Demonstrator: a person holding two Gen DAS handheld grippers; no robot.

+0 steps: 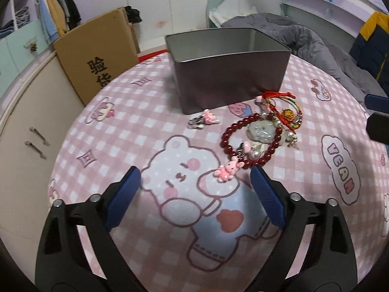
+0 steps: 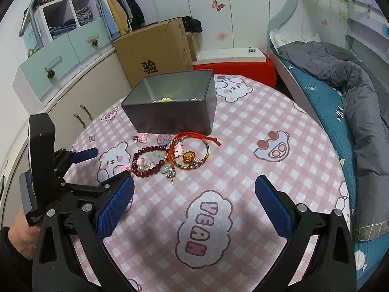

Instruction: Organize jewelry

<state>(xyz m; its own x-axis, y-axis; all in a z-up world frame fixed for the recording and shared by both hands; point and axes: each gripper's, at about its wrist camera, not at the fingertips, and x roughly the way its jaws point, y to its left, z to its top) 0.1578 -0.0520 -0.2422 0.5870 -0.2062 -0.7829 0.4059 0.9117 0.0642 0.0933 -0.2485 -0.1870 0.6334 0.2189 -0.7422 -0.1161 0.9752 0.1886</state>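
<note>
The jewelry pile [image 1: 265, 131] is lying on the surface just in front of the tin box [image 1: 228, 73]; both the left gripper [image 1: 194, 182] and right gripper [image 2: 194, 192] are hovering wide open and empty, just short of it.

Tabletop cloth [image 1: 126, 126] pink-and-white check with white bear and cloud prints. Tin box [image 1: 228, 82] plain dull grey. Bead bracelet [image 1: 245, 126] dark red; cord bracelet [image 2: 192, 146] red with green-yellow banding; bunny charm [image 1: 226, 170] pink; pendant [image 1: 261, 131] pale grey-green. Gripper pads [image 2: 114, 209] blue, arms black. Cardboard box [image 1: 97, 56] brown, black print.
</note>
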